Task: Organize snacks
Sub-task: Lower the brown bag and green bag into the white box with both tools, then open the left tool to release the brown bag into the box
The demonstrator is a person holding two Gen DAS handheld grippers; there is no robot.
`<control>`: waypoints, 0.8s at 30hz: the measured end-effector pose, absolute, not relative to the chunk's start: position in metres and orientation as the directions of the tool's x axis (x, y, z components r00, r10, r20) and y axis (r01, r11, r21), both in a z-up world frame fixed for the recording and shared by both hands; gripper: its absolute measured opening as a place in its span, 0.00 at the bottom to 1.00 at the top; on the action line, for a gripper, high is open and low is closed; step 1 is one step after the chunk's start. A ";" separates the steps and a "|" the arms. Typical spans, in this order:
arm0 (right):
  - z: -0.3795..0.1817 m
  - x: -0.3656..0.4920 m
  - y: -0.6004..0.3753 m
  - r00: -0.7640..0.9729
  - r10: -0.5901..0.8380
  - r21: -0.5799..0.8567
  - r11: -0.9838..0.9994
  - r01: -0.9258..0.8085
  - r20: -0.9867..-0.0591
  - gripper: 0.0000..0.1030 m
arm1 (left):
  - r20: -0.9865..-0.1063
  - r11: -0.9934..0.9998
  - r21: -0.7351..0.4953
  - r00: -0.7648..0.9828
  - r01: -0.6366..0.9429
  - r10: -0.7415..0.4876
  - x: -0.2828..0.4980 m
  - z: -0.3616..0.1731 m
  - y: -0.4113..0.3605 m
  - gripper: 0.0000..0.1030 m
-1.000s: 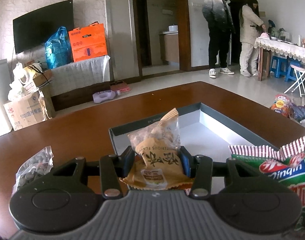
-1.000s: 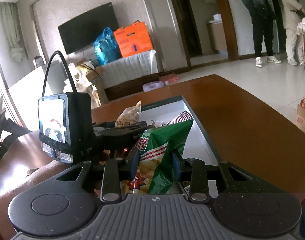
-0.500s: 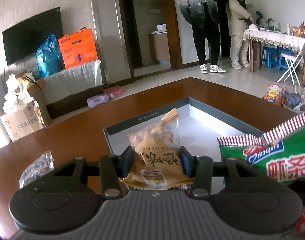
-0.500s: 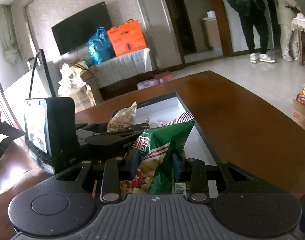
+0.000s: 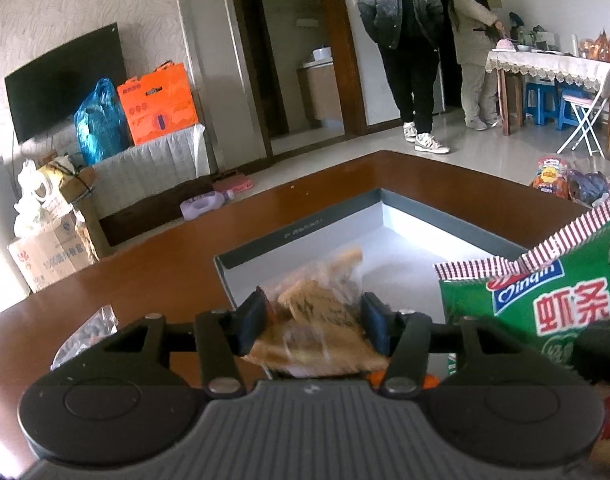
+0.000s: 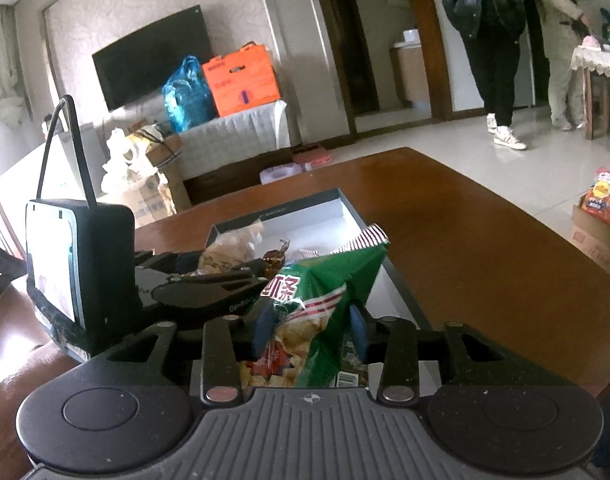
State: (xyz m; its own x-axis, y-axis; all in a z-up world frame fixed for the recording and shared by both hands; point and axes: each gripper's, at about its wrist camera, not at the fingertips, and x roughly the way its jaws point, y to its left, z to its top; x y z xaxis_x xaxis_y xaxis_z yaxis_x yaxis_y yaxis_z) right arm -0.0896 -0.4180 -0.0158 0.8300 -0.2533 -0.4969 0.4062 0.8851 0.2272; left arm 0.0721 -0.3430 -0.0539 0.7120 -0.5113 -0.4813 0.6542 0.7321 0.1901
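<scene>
Left gripper (image 5: pixel 313 322): jaws just opening, you're letting the beige snack packet (image 5: pixel 319 320) drop into box (image 5: pixel 301 230).
Right gripper (image 6: pixel 311 326): also just opening, releasing green chip bag (image 6: pixel 325 304).
Next: lift both clear, then fetch the clear packet (image 5: pixel 87 332) at left.

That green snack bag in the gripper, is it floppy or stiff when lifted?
Probably floppy: the green bag creases and folds over between the right gripper fingers. Likely light for its size, being a puffed bag of chips. Its glossy film may slip.

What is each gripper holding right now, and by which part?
Both jaws have just been opening. Left gripper: tan snack packet loose and blurred between the pads. Right gripper: green chip bag's lower half between the pads; grip cannot be told.
</scene>
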 end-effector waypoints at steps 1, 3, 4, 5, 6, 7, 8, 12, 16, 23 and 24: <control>-0.014 -0.091 -0.417 0.834 -0.261 0.223 0.886 0.407 -0.486 0.46 | -0.473 0.729 0.204 0.718 0.653 -0.511 0.070 -0.054 -0.344 0.58; -0.013 -0.093 -0.416 0.838 -0.272 0.213 0.887 0.409 -0.474 0.47 | -0.462 0.723 0.221 0.723 0.654 -0.513 0.066 -0.054 -0.344 0.59; -0.014 -0.093 -0.416 0.837 -0.273 0.211 0.888 0.409 -0.474 0.47 | -0.462 0.722 0.221 0.722 0.656 -0.515 0.066 -0.053 -0.344 0.59; -0.014 -0.093 -0.417 0.836 -0.273 0.211 0.888 0.409 -0.475 0.47 | -0.462 0.722 0.218 0.721 0.657 -0.516 0.065 -0.053 -0.344 0.59; -0.015 -0.094 -0.417 0.837 -0.274 0.212 0.887 0.410 -0.474 0.47 | -0.462 0.722 0.215 0.720 0.658 -0.518 0.065 -0.053 -0.343 0.59; -0.014 -0.094 -0.417 0.839 -0.272 0.215 0.887 0.409 -0.471 0.47 | -0.463 0.721 0.214 0.719 0.659 -0.519 0.065 -0.053 -0.342 0.59; -0.014 -0.095 -0.417 0.840 -0.271 0.216 0.887 0.408 -0.470 0.47 | -0.464 0.721 0.214 0.718 0.659 -0.519 0.065 -0.053 -0.342 0.59; -0.016 -0.097 -0.413 0.830 -0.280 0.192 0.891 0.412 -0.483 0.38 | -0.465 0.726 0.215 0.722 0.654 -0.513 0.069 -0.051 -0.339 0.60; -0.020 -0.091 -0.411 0.826 -0.261 0.183 0.900 0.396 -0.500 0.37 | -0.458 0.743 0.201 0.732 0.638 -0.504 0.072 -0.049 -0.336 0.60; -0.025 -0.083 -0.417 0.825 -0.261 0.196 0.895 0.402 -0.501 0.40 | -0.476 0.760 0.157 0.723 0.631 -0.502 0.076 -0.051 -0.332 0.60; -0.024 -0.084 -0.418 0.824 -0.264 0.199 0.892 0.407 -0.501 0.40 | -0.476 0.759 0.159 0.723 0.631 -0.501 0.075 -0.051 -0.332 0.60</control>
